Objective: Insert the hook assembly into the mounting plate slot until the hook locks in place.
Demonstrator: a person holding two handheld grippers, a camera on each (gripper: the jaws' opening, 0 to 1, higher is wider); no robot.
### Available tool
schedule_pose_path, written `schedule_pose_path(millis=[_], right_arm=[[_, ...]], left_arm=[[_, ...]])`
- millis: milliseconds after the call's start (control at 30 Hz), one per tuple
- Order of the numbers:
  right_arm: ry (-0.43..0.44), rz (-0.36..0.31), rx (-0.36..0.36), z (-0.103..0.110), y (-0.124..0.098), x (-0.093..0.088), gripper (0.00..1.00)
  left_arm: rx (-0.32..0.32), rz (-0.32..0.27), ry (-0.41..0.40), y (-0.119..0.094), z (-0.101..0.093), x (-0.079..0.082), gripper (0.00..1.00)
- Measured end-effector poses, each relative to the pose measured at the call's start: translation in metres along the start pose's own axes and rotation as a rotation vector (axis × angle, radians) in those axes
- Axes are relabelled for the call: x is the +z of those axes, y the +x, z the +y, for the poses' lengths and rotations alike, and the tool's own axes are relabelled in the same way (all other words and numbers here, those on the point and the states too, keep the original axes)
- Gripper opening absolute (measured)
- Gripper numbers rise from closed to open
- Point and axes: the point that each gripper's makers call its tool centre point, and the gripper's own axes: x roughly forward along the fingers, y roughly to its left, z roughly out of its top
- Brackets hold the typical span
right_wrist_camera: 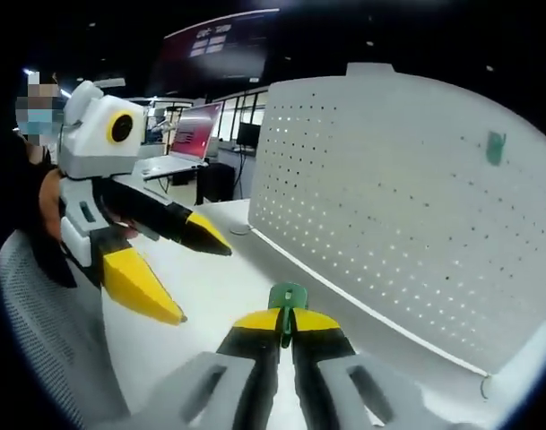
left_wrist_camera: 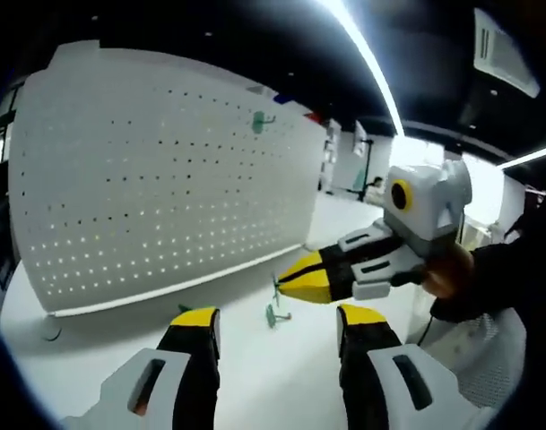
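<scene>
The right gripper (right_wrist_camera: 286, 321) has its jaws pinched on a green hook (right_wrist_camera: 287, 300), stem along the jaws, pointing toward the white pegboard (right_wrist_camera: 398, 206) ahead and to its right; the left gripper (left_wrist_camera: 277, 324) hangs wide open, holding nothing; another hook (left_wrist_camera: 274, 313) lies on the worktop (left_wrist_camera: 255, 376).

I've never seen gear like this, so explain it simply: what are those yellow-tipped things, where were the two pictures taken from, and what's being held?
A person holds two hand tools, each with a camera looking along its yellow-tipped fingers. In the left gripper view, the left gripper is open, with nothing between its fingers, and the right gripper comes in from the right. In the right gripper view, the right gripper is shut on a small green hook. A white pegboard stands on the white table, with one green hook already hung. Another green piece lies on the table.
</scene>
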Motion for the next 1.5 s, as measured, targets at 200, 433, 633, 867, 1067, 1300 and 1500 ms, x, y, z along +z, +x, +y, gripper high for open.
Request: schedule_pose_path(millis=[200, 433, 633, 867, 1067, 1300, 1500], right_arm=[[0.016, -0.003, -0.026, -0.008, -0.002, -0.001, 0.01], [0.038, -0.009, -0.059, -0.019, -0.006, -0.001, 0.01], [0.078, -0.027, -0.127, -0.042, -0.016, -0.001, 0.01], [0.096, -0.077, -0.219, -0.073, -0.033, 0.019, 0.01], [0.094, -0.13, -0.31, -0.109, -0.051, 0.045, 0.01], [0.061, -0.196, -0.419, -0.158, -0.075, 0.092, 0.01], [0.065, -0.229, -0.48, -0.195, -0.08, 0.119, 0.01]], left_arm=[[0.003, -0.005, -0.005, -0.001, 0.001, 0.002, 0.57], [0.012, -0.005, 0.03, -0.001, 0.0, 0.004, 0.6], [0.029, -0.014, 0.083, -0.004, -0.001, 0.009, 0.6], [0.032, -0.023, 0.118, -0.005, -0.003, 0.013, 0.61], [0.01, -0.015, 0.128, -0.003, -0.009, 0.012, 0.61], [0.001, -0.023, 0.123, -0.004, -0.01, 0.014, 0.61], [0.001, -0.026, 0.115, -0.006, -0.008, 0.015, 0.6]])
